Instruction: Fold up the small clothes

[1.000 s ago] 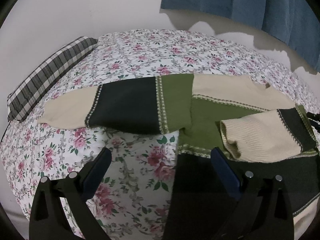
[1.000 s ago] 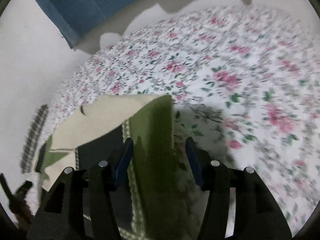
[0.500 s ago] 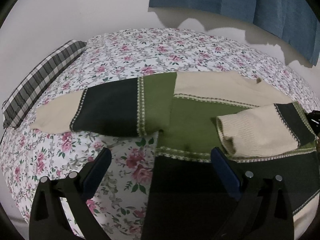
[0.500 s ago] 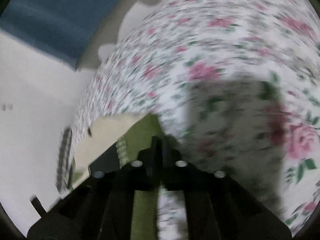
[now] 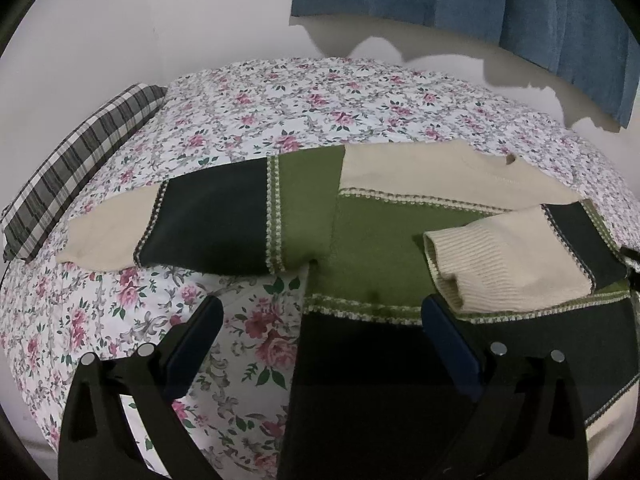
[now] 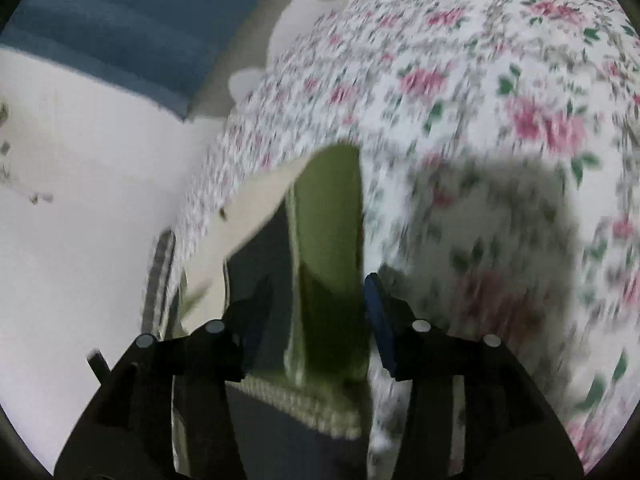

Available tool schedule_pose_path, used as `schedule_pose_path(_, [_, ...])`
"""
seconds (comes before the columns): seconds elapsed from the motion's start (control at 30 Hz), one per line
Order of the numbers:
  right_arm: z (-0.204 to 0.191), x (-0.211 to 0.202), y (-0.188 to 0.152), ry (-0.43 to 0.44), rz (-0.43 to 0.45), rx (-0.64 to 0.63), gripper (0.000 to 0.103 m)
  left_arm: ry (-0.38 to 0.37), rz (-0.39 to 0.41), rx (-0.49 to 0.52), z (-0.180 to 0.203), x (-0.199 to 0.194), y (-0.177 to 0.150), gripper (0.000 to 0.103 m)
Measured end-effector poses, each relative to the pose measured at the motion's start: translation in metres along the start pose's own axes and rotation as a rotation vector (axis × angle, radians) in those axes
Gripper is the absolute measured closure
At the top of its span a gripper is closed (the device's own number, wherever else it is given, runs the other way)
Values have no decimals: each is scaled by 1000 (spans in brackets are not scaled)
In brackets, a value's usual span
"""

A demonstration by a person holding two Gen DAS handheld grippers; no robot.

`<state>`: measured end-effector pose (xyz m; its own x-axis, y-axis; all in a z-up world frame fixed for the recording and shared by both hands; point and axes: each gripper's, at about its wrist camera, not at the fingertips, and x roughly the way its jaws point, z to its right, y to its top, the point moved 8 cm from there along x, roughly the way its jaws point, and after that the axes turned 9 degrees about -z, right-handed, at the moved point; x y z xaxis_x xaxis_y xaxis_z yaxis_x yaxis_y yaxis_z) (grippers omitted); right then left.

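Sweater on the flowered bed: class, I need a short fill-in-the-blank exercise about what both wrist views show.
1. The sweater lies on a bedspread printed with ____.
2. The pillow at the bed's edge has a ____ pattern.
3. The left gripper has its fingers ____.
4. The curtain hanging behind the bed is ____.

Missing words: flowers; plaid; open; blue

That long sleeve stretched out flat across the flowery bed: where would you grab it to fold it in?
Probably at the cream cuff, the free end of the outstretched sleeve. It lies flat on the floral bedspread, so come from above at its outer tip, pinch the edge, then carry it over the sweater. The left gripper stands open nearby.
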<state>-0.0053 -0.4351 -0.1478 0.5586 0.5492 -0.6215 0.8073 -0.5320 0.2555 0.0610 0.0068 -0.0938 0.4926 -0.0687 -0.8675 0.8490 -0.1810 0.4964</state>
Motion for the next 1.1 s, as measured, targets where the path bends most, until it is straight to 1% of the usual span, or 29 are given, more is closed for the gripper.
schedule_pose_path(0.07, [0,8,-11,-83,-31,-31,80,1,1,-2,0,1,0,4])
schedule_pose_path(0.1, [3,11,-13,-124,-42,-41,84,2,1,-5,-1,1,0,4])
schedule_pose_path(0.13, [6,14,-14,-140,-40,-43,85,1,0,-8,-2,1,0,4])
schedule_pose_path(0.2, [8,16,-15,-126,-30,-30,85,-2,-4,-28,-7,3,-1,4])
schedule_pose_path(0.3, [7,8,-17,-112,-28,-31,83,7,-10,-65,-20,5,-2,4])
schedule_pose_path(0.33, [7,5,-16,-118,-27,-27,83,9,-5,-70,-23,5,-2,4])
schedule_pose_path(0.37, [9,-8,-19,-133,-12,-26,83,12,8,-70,-27,3,-3,4])
schedule_pose_path(0.47, [-11,-29,-6,-204,98,-70,81,34,17,-53,-36,2,-4,4])
schedule_pose_path(0.53, [-37,-28,-2,-172,110,-110,76,31,-1,-70,-45,3,-6,4])
schedule_pose_path(0.63, [-69,-8,-3,-123,77,-167,71,-12,-35,-137,-64,7,-10,4])
schedule_pose_path(0.7, [-79,17,-8,-99,23,-179,70,-58,-45,-191,-82,9,-14,4])
schedule_pose_path(0.73, [-83,29,-13,-102,-3,-179,69,-79,-49,-214,-93,10,-15,4])
schedule_pose_path(0.8, [-79,52,-20,-124,-52,-180,69,-93,-65,-241,-111,12,-18,4])
schedule_pose_path(0.87, [-67,74,-29,-145,-108,-158,69,-117,-64,-269,-131,15,-19,4])
schedule_pose_path(0.97, [-60,74,-30,-85,-75,-133,68,-172,-69,-338,-170,21,-20,4])
schedule_pose_path(1.03, [-60,72,-31,-64,-72,-115,68,-167,-62,-389,-194,23,-20,4])
schedule_pose_path(1.1, [-55,69,-33,-59,-74,-106,68,-175,-38,-436,-221,24,-20,4])
